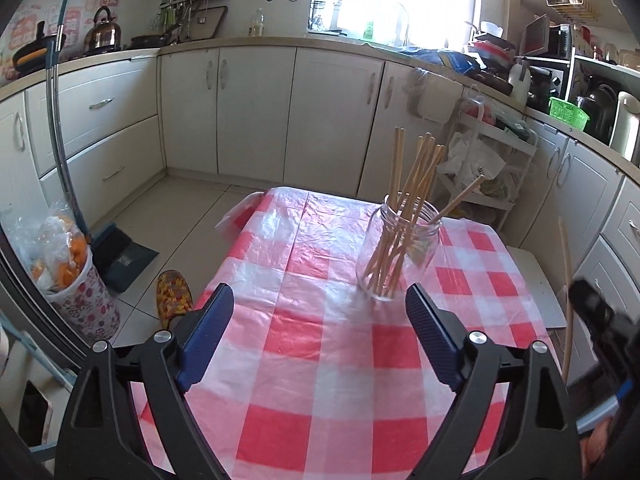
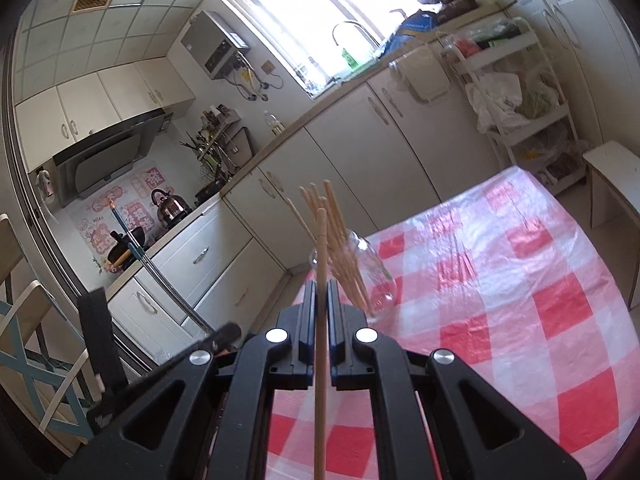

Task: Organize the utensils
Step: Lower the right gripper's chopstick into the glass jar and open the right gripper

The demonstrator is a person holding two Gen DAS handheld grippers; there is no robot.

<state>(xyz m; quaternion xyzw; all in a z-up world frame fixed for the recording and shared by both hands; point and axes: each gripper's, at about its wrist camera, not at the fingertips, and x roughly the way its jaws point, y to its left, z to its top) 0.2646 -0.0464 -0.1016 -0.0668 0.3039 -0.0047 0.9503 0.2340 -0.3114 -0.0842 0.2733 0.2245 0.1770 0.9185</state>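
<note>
A clear glass jar [image 1: 400, 248] stands on the red-and-white checked tablecloth [image 1: 320, 380] and holds several wooden chopsticks [image 1: 416, 184] that fan out of its mouth. My left gripper [image 1: 319, 292] is open and empty, low over the cloth just in front of the jar. My right gripper [image 2: 321, 286] is shut on a single chopstick [image 2: 321, 240], which stands upright between the pads and runs below them. In the right wrist view the jar [image 2: 376, 276] and its chopsticks [image 2: 336, 232] lie just beyond that held stick. The held chopstick [image 1: 565, 264] also shows at the right edge of the left wrist view.
A flowered bin [image 1: 84, 304] with a plastic bag, a dustpan with a long handle [image 1: 120, 260] and a slipper [image 1: 172, 296] sit on the floor left of the table. A white trolley [image 1: 492, 160] and a stool [image 2: 612, 176] stand to the right. Kitchen cabinets [image 1: 256, 112] line the back.
</note>
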